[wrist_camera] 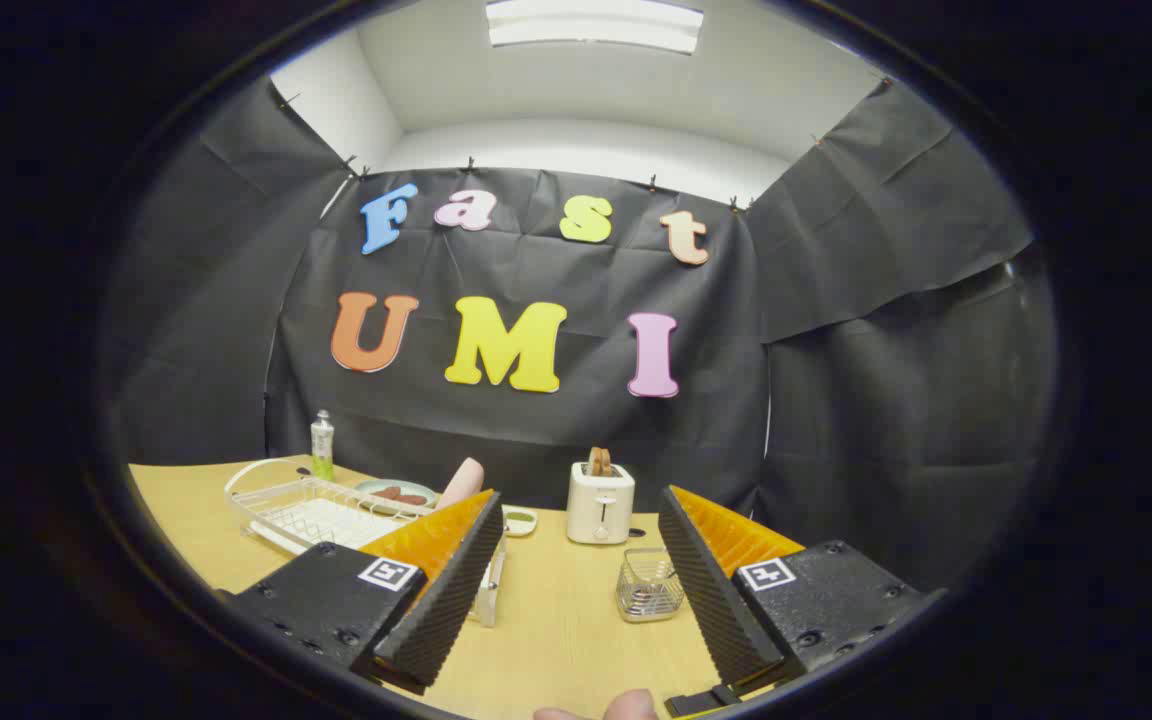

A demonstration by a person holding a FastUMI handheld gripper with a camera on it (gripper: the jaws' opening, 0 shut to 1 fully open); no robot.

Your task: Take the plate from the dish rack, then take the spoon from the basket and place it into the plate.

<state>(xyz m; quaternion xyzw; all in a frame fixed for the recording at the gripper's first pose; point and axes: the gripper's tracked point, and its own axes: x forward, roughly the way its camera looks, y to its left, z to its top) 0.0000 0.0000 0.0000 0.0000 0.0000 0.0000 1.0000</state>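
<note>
The gripper hangs over the bench, jaws wide apart and holding nothing. Each finger carries a small square black-and-white marker; no readable writing shows elsewhere. The toaster stands beyond the jaws. The wire basket sits in front of it, its contents unclear. Left of the toaster lies the dish rack, with a plate behind it and a bottle further left.

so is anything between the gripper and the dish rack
Nothing visible blocks it. The gripper is open over bare table; the dish rack lies just beyond its left finger. The plate itself can't be made out in the rack.
</note>
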